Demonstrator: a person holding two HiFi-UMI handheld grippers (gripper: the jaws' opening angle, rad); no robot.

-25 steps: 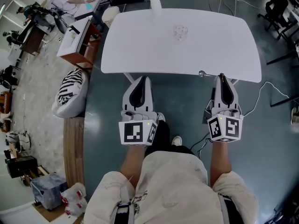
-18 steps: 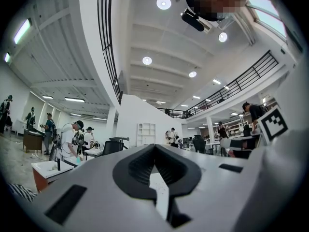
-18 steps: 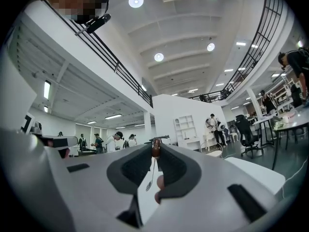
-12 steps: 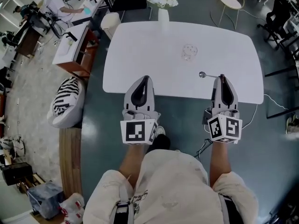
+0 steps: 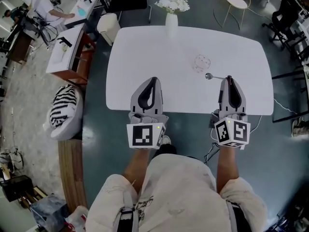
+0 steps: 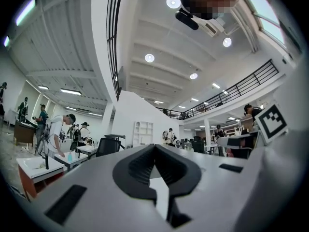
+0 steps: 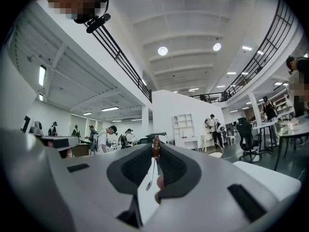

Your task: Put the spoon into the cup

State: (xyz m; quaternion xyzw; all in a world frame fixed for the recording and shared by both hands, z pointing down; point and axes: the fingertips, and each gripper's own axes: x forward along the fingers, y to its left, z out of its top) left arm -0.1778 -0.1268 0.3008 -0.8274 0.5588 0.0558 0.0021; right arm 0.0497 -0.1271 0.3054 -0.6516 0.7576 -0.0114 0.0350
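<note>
One spoon (image 5: pixel 215 77) sits clamped in right gripper (image 5: pixel 229 79), near cup (image 5: pixel 202 63).

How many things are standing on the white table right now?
2: a vase of flowers at the far edge and a clear cup right of centre. The right hand-held gripper holds the spoon.

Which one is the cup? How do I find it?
Look at the big white table, with a vase of flowers at its far edge. The cup stands nearer than the vase and to its right, just beyond the spoon held in the right tongs. It is the only see-through thing there, faint against the white top.
</note>
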